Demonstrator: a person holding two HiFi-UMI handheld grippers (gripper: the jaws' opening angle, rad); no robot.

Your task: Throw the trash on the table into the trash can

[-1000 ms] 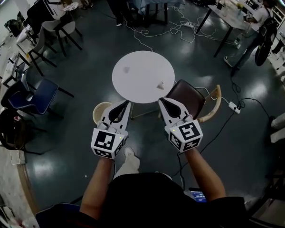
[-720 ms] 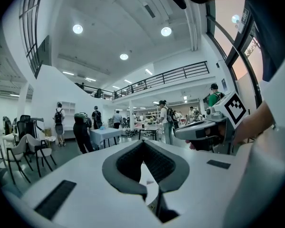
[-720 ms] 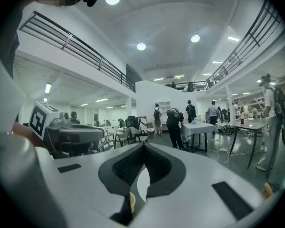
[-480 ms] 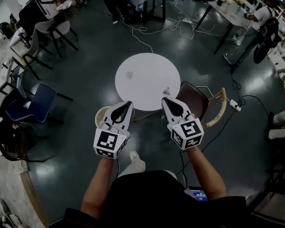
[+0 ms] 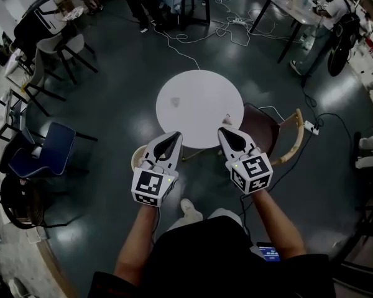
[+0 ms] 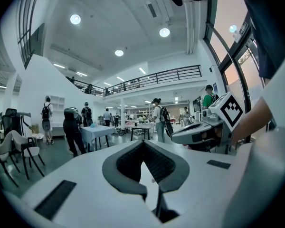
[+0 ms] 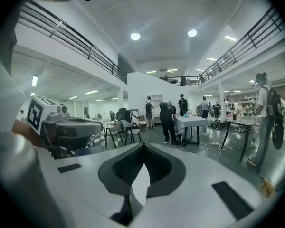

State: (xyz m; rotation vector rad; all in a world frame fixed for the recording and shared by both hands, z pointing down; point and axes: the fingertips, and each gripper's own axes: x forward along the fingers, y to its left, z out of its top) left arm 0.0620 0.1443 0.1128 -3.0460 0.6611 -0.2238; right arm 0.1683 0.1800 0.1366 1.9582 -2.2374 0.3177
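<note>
A round white table point(image 5: 199, 89) stands on the dark floor ahead of me. Two small bits of trash lie on it: a pale crumpled piece point(image 5: 174, 102) left of centre and another piece point(image 5: 226, 119) near the right front edge. A cream round trash can point(image 5: 137, 158) sits on the floor by the table's near left, half hidden behind my left gripper point(image 5: 173, 135). My right gripper point(image 5: 225, 131) hangs at the table's near edge, close to the right piece. Both point forward, shut and empty, as seen on the left gripper point(image 6: 142, 144) and right gripper point(image 7: 143, 146).
A brown chair point(image 5: 262, 129) with a curved wooden back stands right of the table. A blue chair point(image 5: 40, 148) is at the left, with more chairs behind it. Cables point(image 5: 193, 39) trail over the floor beyond the table. Other tables and people stand at the far side.
I have stepped toward the table: the gripper tips now reach its near edge. Both grippers stay shut and side by side.
</note>
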